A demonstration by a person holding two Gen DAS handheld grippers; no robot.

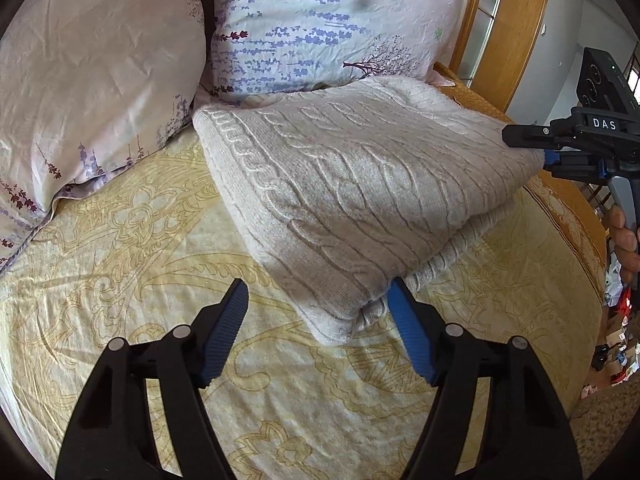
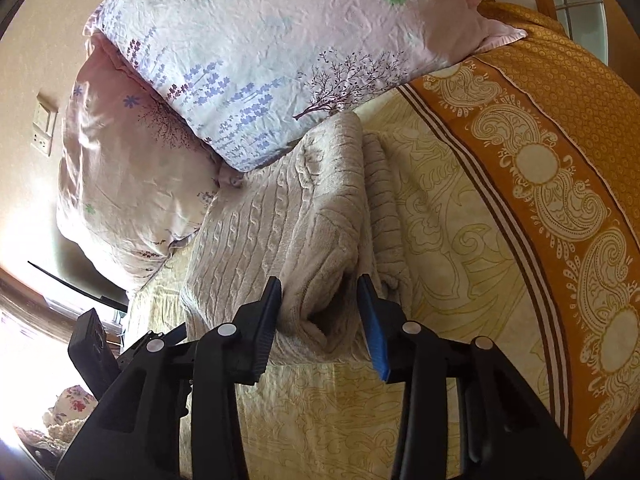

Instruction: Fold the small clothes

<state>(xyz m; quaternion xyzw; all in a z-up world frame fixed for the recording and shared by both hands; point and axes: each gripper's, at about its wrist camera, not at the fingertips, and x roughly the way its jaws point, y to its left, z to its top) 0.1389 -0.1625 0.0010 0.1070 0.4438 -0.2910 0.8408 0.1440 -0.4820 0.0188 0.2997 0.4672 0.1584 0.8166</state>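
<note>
left gripper (image 1: 318, 306): we see it wide open, folded sweater (image 1: 360, 184) corner just ahead.
right gripper (image 2: 320, 300): we see it open, straddling sweater fold.

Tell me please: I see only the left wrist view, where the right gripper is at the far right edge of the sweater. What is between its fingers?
Observer: A thick folded edge of the sweater sits between the fingers of the right gripper.
Operator: Does the fabric touch both pads?
Observer: It fills the gap and meets both pads. I cannot tell how firmly they press.
Operator: Is that fold flat?
Observer: No, it bulges into a hollow roll that opens toward the right wrist camera.
</note>
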